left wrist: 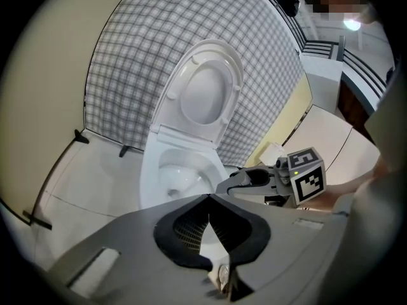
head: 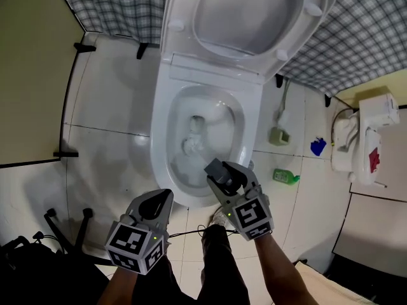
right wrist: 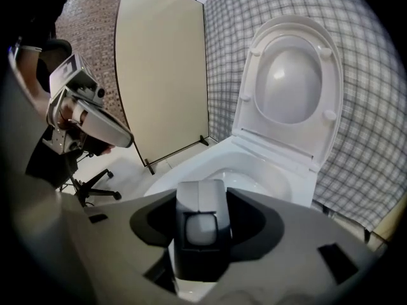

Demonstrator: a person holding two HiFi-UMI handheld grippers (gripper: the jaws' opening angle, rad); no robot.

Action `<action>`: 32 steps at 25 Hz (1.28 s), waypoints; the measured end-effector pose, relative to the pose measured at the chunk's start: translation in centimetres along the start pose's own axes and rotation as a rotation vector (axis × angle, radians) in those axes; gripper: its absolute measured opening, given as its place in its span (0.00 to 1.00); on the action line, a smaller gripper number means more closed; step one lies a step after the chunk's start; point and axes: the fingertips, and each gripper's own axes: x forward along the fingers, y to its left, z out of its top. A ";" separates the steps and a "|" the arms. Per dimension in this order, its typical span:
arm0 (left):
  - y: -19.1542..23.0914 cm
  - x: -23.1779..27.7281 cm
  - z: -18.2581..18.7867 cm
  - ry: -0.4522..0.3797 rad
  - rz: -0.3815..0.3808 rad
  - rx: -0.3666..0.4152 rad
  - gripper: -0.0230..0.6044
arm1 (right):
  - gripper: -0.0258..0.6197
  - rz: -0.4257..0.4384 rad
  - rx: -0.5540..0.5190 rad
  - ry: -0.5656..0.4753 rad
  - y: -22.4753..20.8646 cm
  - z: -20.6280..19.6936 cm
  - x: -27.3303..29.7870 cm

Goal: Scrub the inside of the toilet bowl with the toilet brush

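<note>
**Right hand-held gripper point(head: 229, 178) clamped on toilet brush point(right wrist: 201, 216); left hand-held gripper point(head: 164, 199) closed, empty.**
Right forearm extends forward, its gripper tilted down over the near right rim of the toilet bowl point(head: 166, 138). The jaws pinch the brush's grey handle block. The brush's lower end inside the bowl can't be made out clearly. Left forearm sits lower and further back, its gripper just short of the bowl's front edge, jaw tips touching. Lid point(head: 248, 18) stands raised at the floor's far edge.
</note>
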 end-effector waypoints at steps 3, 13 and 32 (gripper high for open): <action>-0.3 -0.2 -0.1 0.006 -0.002 0.008 0.03 | 0.38 0.026 0.060 -0.026 1.2 0.6 -2.2; 0.9 -0.9 0.1 0.019 0.015 0.033 0.03 | 0.38 0.053 0.337 -0.156 2.7 2.7 -3.9; 2.9 0.8 1.3 0.033 0.017 0.019 0.03 | 0.38 -0.131 0.289 -0.396 -8.1 9.7 2.7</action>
